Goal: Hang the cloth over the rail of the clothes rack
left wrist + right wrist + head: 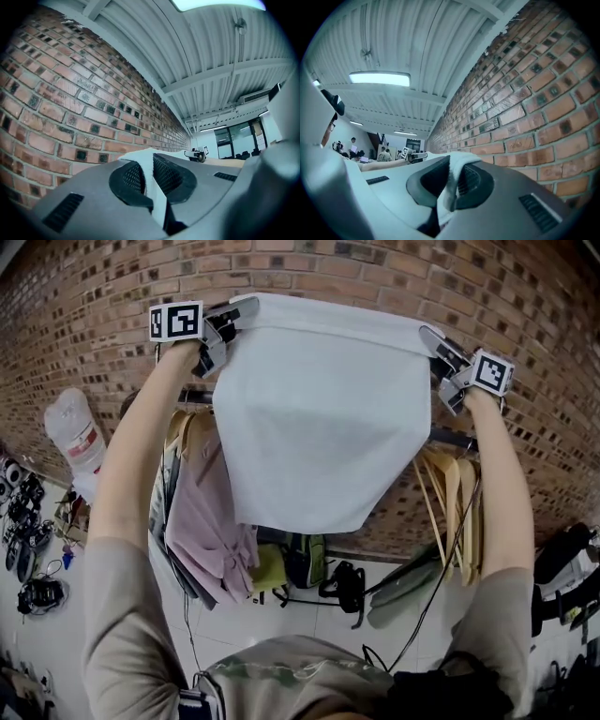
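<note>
Your left gripper, up at 11 o'clock in the head view, has its jaws clamped on one top corner of the soft white fabric cloth; the left gripper view shows the hem pinched between the black ribbed pads. The cloth hangs spread at 12 o'clock in front of the red brick wall, above the rack. It sags and folds in freely, so I judge it light, limp and not fragile. The top corners are the right hold, since only they keep the edge stretched. Your right gripper, at 1 o'clock, is closed the same way on the other corner, fabric bunched between its pads. Around you, a clear plastic bottle stands at 9 o'clock, well clear. A pink hanging garment crowds the rack at 8 o'clock, just beside the cloth. The dark metal rail shows at 3 o'clock, with pale wooden hangers below it. Both clusters may snag the drape, so aim between them.
</note>
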Motion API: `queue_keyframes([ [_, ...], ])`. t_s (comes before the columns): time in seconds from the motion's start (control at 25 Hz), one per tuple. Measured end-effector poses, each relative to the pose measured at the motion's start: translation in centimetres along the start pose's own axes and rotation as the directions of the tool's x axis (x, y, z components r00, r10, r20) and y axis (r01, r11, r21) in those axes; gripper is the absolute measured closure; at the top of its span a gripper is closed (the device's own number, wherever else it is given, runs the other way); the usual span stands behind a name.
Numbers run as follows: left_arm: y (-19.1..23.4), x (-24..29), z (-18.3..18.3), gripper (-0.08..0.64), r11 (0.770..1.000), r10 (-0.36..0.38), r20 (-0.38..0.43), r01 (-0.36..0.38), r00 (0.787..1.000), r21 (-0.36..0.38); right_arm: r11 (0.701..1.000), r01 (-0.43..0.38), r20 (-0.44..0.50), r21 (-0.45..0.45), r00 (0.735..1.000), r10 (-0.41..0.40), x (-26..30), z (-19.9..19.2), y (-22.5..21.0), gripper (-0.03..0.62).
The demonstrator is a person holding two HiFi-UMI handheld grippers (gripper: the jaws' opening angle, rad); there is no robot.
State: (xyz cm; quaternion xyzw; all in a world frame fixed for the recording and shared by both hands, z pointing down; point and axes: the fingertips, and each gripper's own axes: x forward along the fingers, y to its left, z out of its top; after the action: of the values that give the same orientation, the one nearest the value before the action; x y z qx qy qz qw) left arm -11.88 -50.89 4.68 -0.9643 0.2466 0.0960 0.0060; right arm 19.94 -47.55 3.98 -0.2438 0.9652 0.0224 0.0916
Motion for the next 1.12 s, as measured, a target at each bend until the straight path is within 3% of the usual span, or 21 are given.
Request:
queue_keyframes([
  [0.28,3.6,1.3,-4.6,0.543,0.996,0.043,-0.057,-0.048,0.997,-0.074,0.994,0.052,-0.111,0.091,0.993,-0.042,1.0,-5.9,-3.9,0.572],
  [0.44,4.9,1.6,-6.9,0.543,0.99,0.052,-0.095,-0.064,0.994,-0.13,0.993,0.112,-0.207,0.047,0.973,-0.1,0.8,-8.1,-5.5,0.574],
  [0.68,5.9,2.0,-8.8,0.543,0.98,0.103,-0.158,-0.128,0.982,-0.155,0.992,0.084,-0.204,0.095,0.977,-0.063,1.4,-8.4,-5.3,0.572],
  [0.92,6.2,1.8,-9.3,0.543,0.97,0.114,-0.159,-0.144,0.981,-0.195,0.995,0.071,-0.22,0.07,0.974,-0.054,1.6,-8.7,-5.0,0.574],
  [1.12,5.7,2.1,-9.1,0.541,0.974,0.101,-0.149,-0.128,0.984,-0.186,0.996,0.075,-0.232,0.056,0.971,-0.06,1.7,-8.7,-5.0,0.572],
])
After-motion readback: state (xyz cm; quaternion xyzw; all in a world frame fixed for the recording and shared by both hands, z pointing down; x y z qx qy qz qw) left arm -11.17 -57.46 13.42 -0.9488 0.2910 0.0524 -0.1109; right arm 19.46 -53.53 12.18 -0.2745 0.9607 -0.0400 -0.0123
